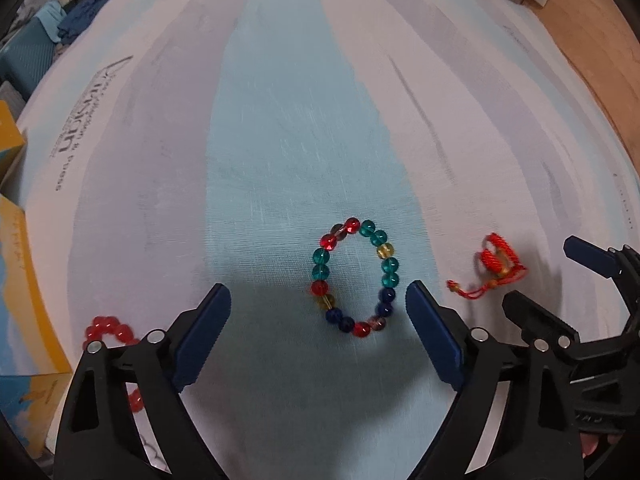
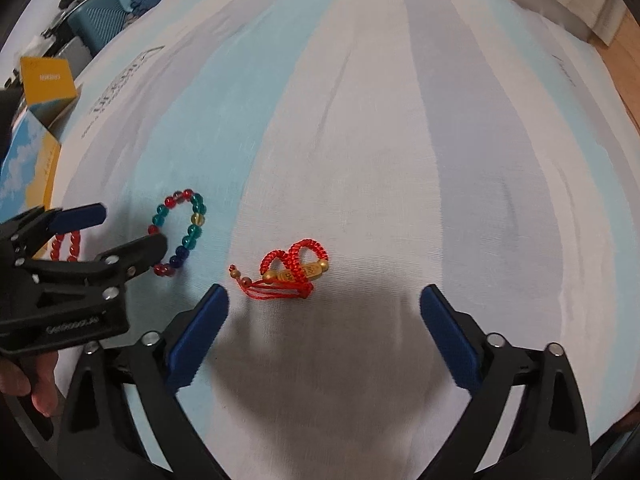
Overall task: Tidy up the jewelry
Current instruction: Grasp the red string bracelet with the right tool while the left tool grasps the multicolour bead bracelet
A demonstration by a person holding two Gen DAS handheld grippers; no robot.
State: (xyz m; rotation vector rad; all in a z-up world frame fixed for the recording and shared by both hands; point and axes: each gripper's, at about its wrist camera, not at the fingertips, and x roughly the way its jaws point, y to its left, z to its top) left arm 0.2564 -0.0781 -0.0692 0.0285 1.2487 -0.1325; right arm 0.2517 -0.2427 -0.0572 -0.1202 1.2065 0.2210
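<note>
Taking the multicoloured bead bracelet (image 1: 354, 280) as landmark: a red bead bracelet (image 1: 108, 330) lies to its left, a red cord bracelet (image 2: 294, 274) to its right, all spread apart on the striped bed sheet (image 1: 280, 120) (apparently laid out singly for sorting). The left claw (image 1: 318, 300) hangs over the landmark, jaws wide, bracketing it without contact and gripping nothing. The right claw (image 2: 324, 300) stands equally wide, just short of the cord bracelet, empty.
</note>
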